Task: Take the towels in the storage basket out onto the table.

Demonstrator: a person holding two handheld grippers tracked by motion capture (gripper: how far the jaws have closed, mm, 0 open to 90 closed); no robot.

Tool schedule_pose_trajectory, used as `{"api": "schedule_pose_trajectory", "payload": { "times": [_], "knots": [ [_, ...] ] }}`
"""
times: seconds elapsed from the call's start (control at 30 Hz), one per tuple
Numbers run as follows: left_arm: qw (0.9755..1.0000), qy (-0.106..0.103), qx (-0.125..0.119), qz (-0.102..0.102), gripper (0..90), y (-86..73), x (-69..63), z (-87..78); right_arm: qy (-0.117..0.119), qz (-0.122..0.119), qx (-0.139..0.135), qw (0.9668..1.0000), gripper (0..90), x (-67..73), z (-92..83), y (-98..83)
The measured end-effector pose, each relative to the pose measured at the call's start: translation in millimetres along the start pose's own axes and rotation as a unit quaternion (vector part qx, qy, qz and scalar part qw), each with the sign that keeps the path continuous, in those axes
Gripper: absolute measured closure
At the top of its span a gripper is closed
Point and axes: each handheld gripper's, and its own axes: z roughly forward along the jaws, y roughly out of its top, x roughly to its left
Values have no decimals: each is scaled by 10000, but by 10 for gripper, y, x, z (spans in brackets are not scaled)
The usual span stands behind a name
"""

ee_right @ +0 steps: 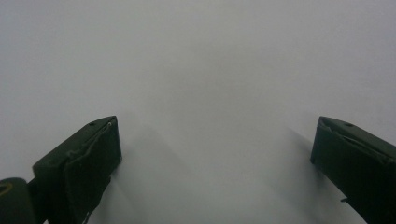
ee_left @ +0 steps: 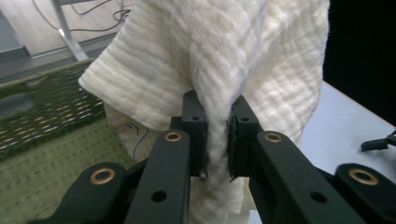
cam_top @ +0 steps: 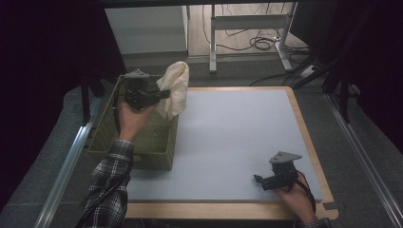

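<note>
Black jaws are rising closest to us in the left gripper view, and we are seeing them clamped together on a bunched fold of a cream cloth (ee_left: 219,70), the fabric pinched tight between the two pads. We are holding this left tool (cam_top: 167,93) up above the green woven basket (cam_top: 157,147), level and pointing toward the middle of the counter (cam_top: 228,142). Outward from the pads, the cloth is fanning wide above the jaws and hanging down below them in a narrower twist. In the high view the cloth is draping over the basket's right wall, lifted off the counter. The basket is sitting at the counter's left edge, and our left sleeve, in a plaid pattern, is crossing its near corner.

Our right tool (cam_top: 257,178) is resting low at the near right of the counter, well apart from the cloth and basket. In the right gripper view its jaws are standing wide apart with nothing but bare pale counter between them. A wooden rim is framing the counter's pale surface.
</note>
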Motion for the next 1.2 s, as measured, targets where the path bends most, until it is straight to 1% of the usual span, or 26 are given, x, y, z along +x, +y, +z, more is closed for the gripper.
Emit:
{"api": "schedule_pose_trajectory", "payload": {
  "times": [0.3,0.43,0.63,0.87,1.07,1.2],
  "knots": [
    [9993,-271,49,248,805,92,-254,237,3,2,0,10000,17,1,0,0],
    [9986,-369,107,363,804,100,-371,344,6,7,2,10000,17,1,0,0],
    [9978,-510,178,397,802,73,-514,524,4,5,1,10000,17,0,0,0],
    [9962,-707,266,445,800,23,-678,748,3,3,5,10000,17,-1,-1,0],
    [9944,-812,402,538,798,-55,-837,933,5,2,6,10000,17,-1,-1,0],
    [9933,-911,468,542,797,-127,-930,1054,7,5,6,10000,17,-2,0,0]
  ]
}}
